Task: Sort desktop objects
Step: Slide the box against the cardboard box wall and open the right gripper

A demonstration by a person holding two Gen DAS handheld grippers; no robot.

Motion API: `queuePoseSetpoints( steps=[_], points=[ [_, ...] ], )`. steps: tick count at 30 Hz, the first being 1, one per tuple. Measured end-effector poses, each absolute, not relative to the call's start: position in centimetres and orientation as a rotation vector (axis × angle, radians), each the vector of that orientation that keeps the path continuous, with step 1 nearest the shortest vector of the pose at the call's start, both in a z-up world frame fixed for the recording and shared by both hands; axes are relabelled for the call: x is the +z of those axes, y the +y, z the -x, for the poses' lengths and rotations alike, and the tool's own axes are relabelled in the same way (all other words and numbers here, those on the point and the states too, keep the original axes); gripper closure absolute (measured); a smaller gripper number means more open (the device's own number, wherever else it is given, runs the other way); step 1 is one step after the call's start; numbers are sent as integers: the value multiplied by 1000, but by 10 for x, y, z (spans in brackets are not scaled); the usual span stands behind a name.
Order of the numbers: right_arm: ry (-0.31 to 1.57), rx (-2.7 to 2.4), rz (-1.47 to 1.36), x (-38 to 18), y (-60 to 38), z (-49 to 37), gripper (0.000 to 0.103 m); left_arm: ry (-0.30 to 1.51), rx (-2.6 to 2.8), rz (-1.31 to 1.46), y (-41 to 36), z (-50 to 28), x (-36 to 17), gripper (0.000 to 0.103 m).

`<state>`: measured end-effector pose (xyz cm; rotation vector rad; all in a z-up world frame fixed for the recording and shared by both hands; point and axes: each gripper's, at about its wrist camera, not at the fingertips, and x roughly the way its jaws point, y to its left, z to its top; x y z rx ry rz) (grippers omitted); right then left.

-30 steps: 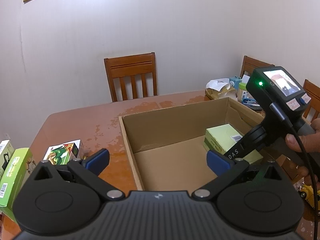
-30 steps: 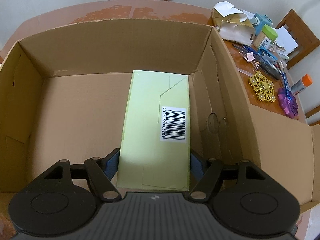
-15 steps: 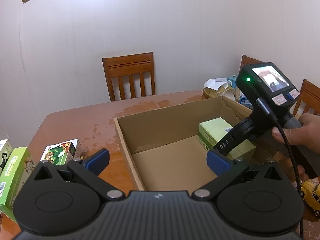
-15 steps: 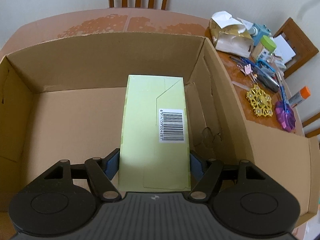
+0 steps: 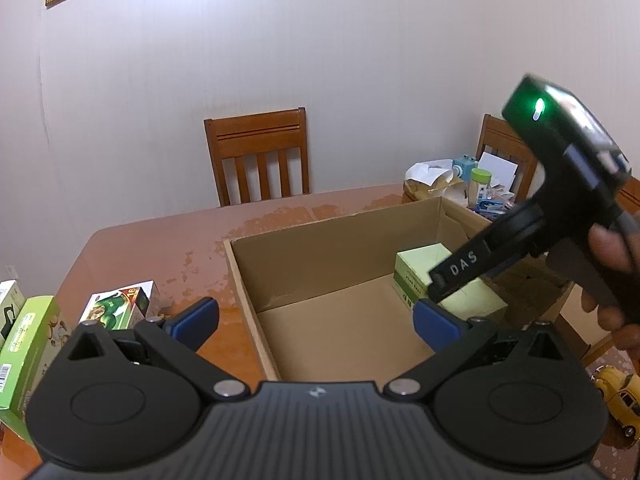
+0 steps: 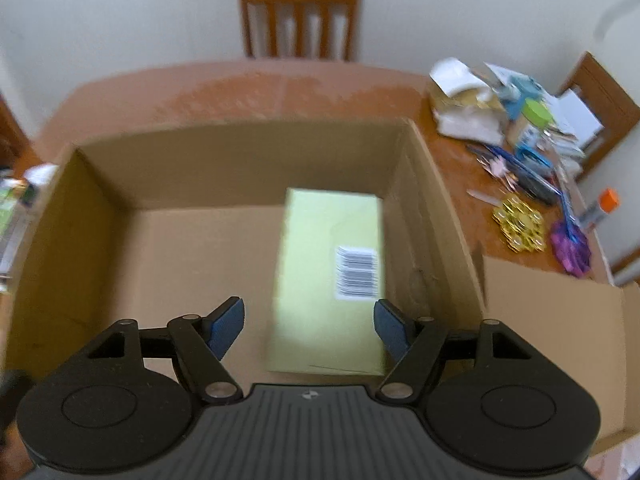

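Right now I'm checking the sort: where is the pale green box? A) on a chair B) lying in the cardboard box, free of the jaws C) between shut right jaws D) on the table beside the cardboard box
B: the pale green box lies in the cardboard box; the right gripper is open above it, touching nothing.

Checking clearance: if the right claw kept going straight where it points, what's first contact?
Likely the pale green box lying in the cardboard box; the open right claw points down at it.

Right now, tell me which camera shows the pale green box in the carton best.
The right wrist view: the pale green box lies unobstructed, its whole top and barcode visible, though blurred. In the left wrist view the box is partly hidden behind the right gripper.
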<state>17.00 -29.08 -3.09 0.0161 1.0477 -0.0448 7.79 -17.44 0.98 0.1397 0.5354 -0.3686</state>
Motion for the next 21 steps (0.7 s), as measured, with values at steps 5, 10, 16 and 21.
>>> queuePoseSetpoints(
  steps=[5,10,16,21],
  points=[
    [1103,149,-138,-34,-276,-172,26,522,-340,-149,-169,-71,15,0],
    [1152,213,-222,-44,-274,-174,24,521,-318,-148,-160,-66,18,0],
    [1185,170,-207,-55,-275,-176,19,515,-312,-145,-159,-62,20,0],
    [1186,120,-174,-57,-280,-175,19,508,-322,-148,-162,-59,22,0]
  ],
)
